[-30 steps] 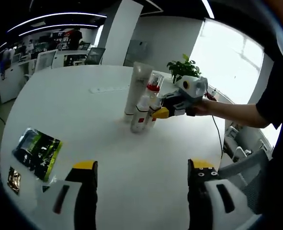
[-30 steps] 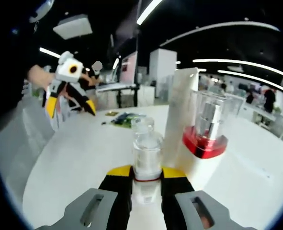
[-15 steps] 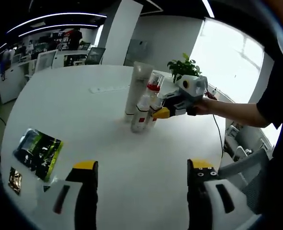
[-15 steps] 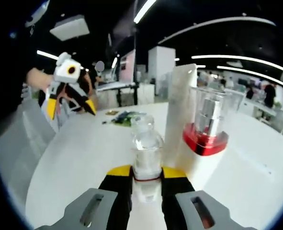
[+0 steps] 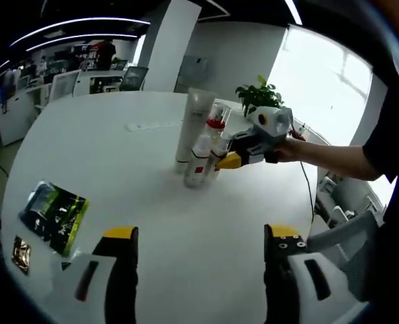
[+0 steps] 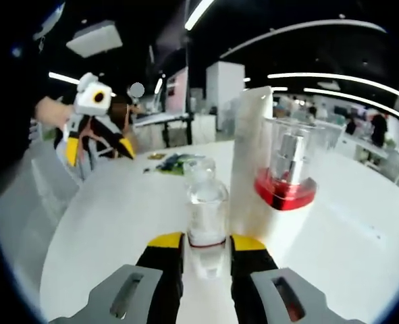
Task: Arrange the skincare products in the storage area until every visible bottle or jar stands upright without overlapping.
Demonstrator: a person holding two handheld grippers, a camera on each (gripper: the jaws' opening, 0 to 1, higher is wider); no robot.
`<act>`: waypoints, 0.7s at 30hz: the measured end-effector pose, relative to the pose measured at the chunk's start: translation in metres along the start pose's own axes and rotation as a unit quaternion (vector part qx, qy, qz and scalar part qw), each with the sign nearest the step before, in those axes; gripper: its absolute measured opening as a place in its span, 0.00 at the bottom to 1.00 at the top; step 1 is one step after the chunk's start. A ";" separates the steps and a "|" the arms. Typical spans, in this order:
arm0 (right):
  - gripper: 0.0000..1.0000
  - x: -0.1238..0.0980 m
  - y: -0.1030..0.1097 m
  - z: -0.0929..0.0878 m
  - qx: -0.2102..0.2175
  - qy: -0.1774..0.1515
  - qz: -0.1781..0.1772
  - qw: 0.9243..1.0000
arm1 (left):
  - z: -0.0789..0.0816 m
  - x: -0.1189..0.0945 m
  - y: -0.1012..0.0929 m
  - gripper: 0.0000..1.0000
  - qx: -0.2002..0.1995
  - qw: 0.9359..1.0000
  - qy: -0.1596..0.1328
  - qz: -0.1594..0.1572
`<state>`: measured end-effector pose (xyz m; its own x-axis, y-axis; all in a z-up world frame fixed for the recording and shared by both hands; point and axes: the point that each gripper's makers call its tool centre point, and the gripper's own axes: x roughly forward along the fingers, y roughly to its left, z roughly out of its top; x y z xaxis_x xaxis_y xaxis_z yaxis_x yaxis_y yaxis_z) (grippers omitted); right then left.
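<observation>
Two yellow-tipped jaws of the right tongs [image 6: 206, 244] rose from the bottom centre of the right gripper view, with the small clear bottle [image 6: 206, 214] standing upright between them. The jaws flanked the bottle's base at a narrow setting; whether the pads actually pressed the bottle could not be determined. The bottle's long axis ran vertically in the frame, in line with the jaws' forward axis, so the bottle lay directly ahead of the right tongs.

Just right of the bottle stood the tall white tube [image 6: 250, 162], and right of that the clear pump bottle with red base [image 6: 286, 177]; both were upright and close together on the white table [image 6: 118, 223].

In the left gripper view, the left tongs [image 5: 198, 236] sat at the bottom centre with jaws set wide and nothing between them. The group of bottles stood well apart, above centre, with the right tongs at it from the right. The right tongs were therefore judged the nearer. A green sachet [image 5: 52, 206] lay flat at the lower left of the table.
</observation>
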<state>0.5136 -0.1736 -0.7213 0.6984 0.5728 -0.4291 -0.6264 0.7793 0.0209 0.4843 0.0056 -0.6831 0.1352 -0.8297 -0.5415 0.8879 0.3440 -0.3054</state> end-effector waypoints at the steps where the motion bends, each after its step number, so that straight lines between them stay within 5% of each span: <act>1: 0.20 -0.004 0.000 0.000 0.002 0.000 -0.003 1.000 | 0.000 0.000 0.000 0.73 -0.001 1.000 0.000 0.000; 14: 0.28 -0.043 0.007 -0.006 0.023 0.016 -0.033 0.999 | 0.008 -0.012 -0.001 0.74 -0.015 1.000 -0.015 0.010; 21: 0.42 -0.059 0.035 -0.007 0.047 0.043 -0.042 0.997 | 0.007 -0.027 0.000 0.75 -0.034 0.999 -0.016 0.019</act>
<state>0.4477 -0.1820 -0.7015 0.7128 0.4837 -0.5079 -0.5289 0.8463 0.0637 0.4840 0.0252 -0.6628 0.1834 -0.8284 -0.5292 0.8499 0.4042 -0.3382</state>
